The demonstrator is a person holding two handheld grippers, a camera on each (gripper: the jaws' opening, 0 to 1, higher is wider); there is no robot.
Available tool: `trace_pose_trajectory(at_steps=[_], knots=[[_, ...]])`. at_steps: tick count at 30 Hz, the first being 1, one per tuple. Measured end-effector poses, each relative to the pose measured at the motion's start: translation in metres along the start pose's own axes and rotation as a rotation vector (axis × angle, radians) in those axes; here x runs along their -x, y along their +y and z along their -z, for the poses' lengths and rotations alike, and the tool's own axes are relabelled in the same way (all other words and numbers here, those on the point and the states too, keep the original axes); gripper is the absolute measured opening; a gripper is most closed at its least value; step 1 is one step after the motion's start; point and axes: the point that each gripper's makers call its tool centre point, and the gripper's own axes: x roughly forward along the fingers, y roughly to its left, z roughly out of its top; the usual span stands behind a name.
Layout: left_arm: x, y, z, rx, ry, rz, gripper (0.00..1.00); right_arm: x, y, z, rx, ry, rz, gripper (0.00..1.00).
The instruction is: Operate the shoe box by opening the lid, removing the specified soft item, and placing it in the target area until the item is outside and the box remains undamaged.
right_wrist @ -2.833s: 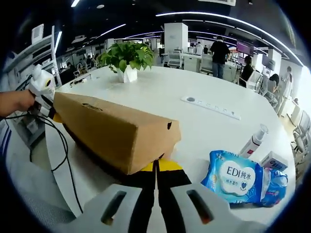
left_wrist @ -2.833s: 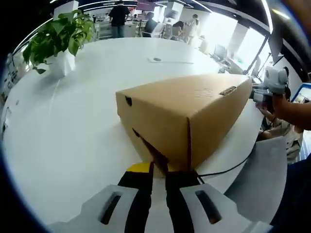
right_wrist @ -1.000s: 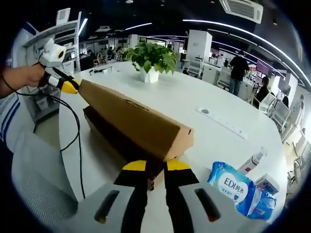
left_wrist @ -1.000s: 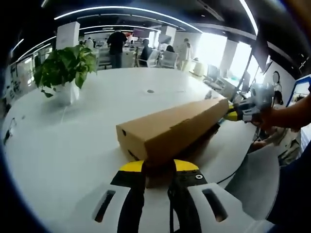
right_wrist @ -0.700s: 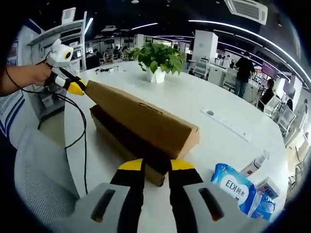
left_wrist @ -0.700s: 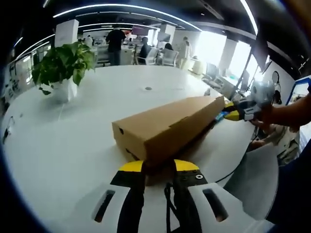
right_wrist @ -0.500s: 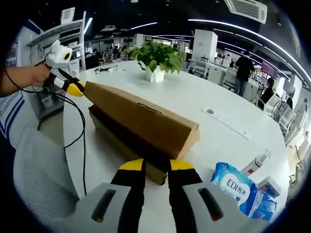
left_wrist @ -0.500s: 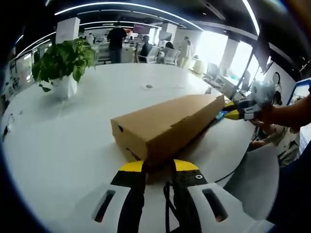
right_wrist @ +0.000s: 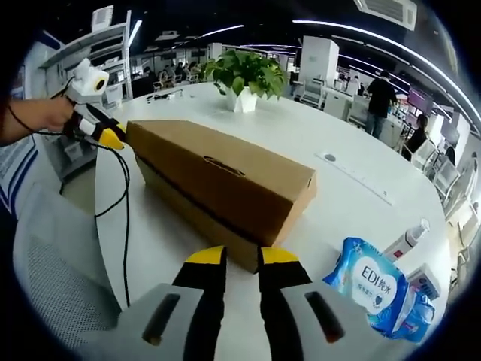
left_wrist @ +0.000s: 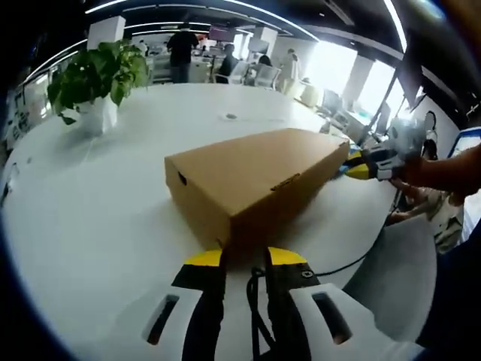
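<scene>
A long brown cardboard shoe box [left_wrist: 255,177] lies on the white round table [left_wrist: 98,210] with its lid down flat on the base. My left gripper [left_wrist: 246,259] stands open at the box's near corner, yellow tips on either side of it, a dark cable running between the jaws. Seen from the right gripper view, the box [right_wrist: 218,180] runs away to the upper left. My right gripper [right_wrist: 242,259] is open just in front of its near end. The left gripper [right_wrist: 101,134] touches the far corner there. At the box's far end is the right gripper [left_wrist: 361,167].
A potted plant [right_wrist: 242,75] stands at the far side of the table. A blue wipes pack [right_wrist: 368,282], a small bottle [right_wrist: 406,239] and a small box [right_wrist: 425,282] lie at the right. A power strip [right_wrist: 353,177] is beyond. A black cable [right_wrist: 120,218] hangs over the table's edge by a grey chair [right_wrist: 52,278].
The lid, held up at a slant earlier, has come down onto the base. Both grippers, shut on the lid's edge 2.8 s ago, now stand open.
</scene>
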Motion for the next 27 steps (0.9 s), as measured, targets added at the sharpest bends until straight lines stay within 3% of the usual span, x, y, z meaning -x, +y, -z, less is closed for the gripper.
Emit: trace_pose_trajectory(at_steps=[8,19,24,27], knots=[[-0.013,0.001,0.012,0.002,0.036,-0.001,0.19,-0.01,0.001,0.019,0.012,0.07,-0.006,0.15],[-0.026,0.007,0.027,0.054,0.074,-0.002,0.19,-0.014,-0.006,0.036,-0.01,0.107,0.004,0.15],[-0.028,0.008,0.029,0.071,0.079,0.002,0.19,0.0,-0.013,0.02,-0.011,0.051,0.018,0.17],[-0.029,0.008,0.028,0.073,0.079,-0.002,0.18,0.01,-0.016,-0.001,-0.038,-0.039,0.019,0.19]])
